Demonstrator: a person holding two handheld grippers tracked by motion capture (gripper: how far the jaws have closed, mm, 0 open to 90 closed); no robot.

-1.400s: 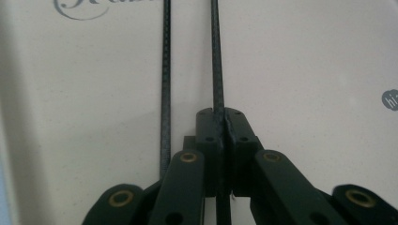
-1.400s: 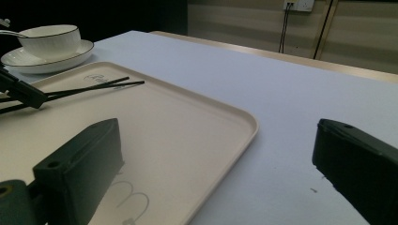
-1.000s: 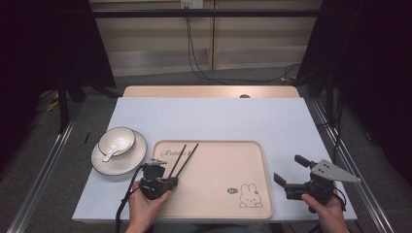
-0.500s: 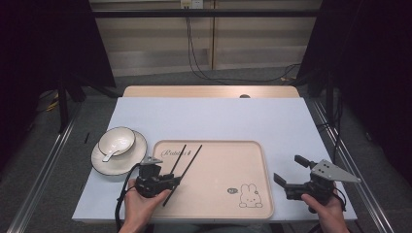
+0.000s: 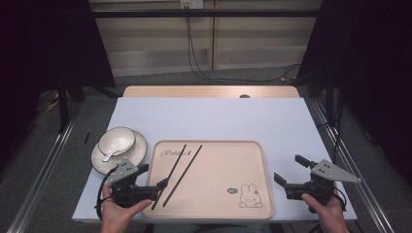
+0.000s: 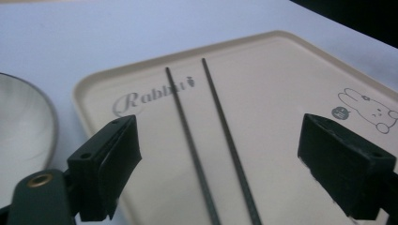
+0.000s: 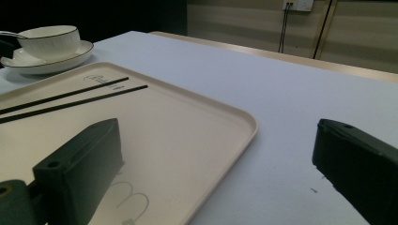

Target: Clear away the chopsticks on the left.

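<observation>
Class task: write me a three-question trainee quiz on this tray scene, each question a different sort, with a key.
1. True or false: the chopsticks lie on the tray.
2. What sits in the bowl? A) spoon B) fork C) cup
3. Fill in: the left gripper has jaws that are ____.

Key:
1. True; both lie flat on it.
2. A.
3. Open; they have just been opening, nothing clamped between them.

Left tool (image 5: 158,183) sits low at the near left, gripped from behind by the left hand (image 5: 116,213), pointing right and slightly away. Its jaws have just been opening and stand wide apart, nothing pinched between them. Over at the near right, the right tool (image 5: 290,171) rests in the right hand (image 5: 330,216), jaws spread wide, aimed left.
</observation>
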